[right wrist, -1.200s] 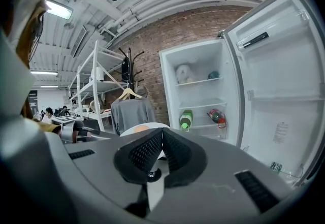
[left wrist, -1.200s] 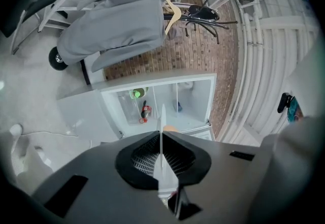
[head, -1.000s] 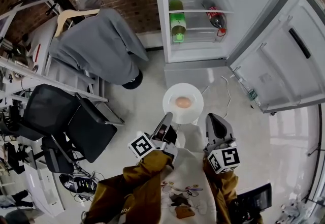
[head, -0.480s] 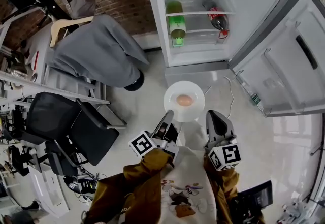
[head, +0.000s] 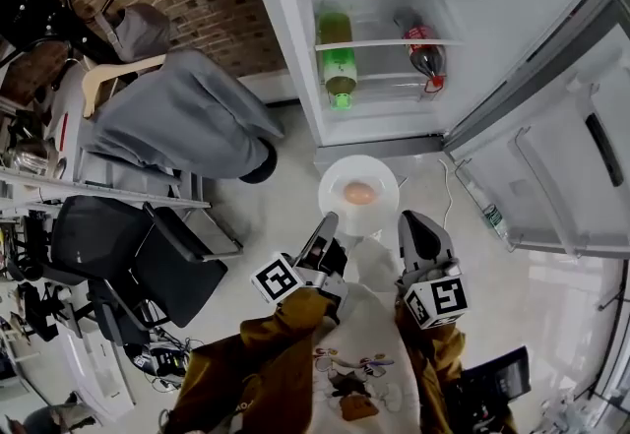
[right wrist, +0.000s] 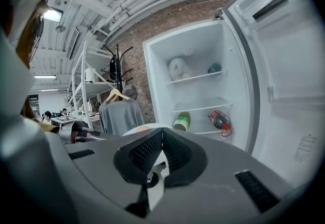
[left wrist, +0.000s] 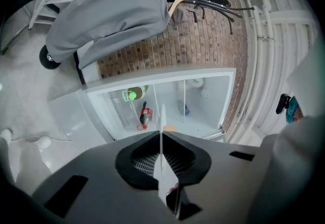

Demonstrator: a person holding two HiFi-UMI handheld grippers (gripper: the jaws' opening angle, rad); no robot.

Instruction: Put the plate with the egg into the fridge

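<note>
A white plate [head: 341, 178] with a brown egg [head: 360, 193] on it hangs level above the floor, just in front of the open fridge [head: 394, 117]. My left gripper [head: 329, 219] is shut on the plate's near left rim, and my right gripper [head: 406, 218] is shut on its near right rim. In the left gripper view the plate's edge [left wrist: 162, 121] runs between the closed jaws of the left gripper [left wrist: 162, 135], with the egg [left wrist: 170, 128] peeking beyond. In the right gripper view the plate [right wrist: 133, 129] shows behind the right gripper [right wrist: 162, 134].
On a fridge shelf lie a green bottle [head: 337, 58] and a cola bottle [head: 421, 48]. The fridge door [head: 561, 156] stands open at the right. A grey jacket on a hanger [head: 187, 112], black chairs [head: 128, 245] and a rack stand at the left. A cable [head: 445, 188] lies on the floor.
The fridge has come closer and lower in the head view, with more of its shelves showing. Both grippers keep their hold on the plate, which has moved slightly toward the fridge.
</note>
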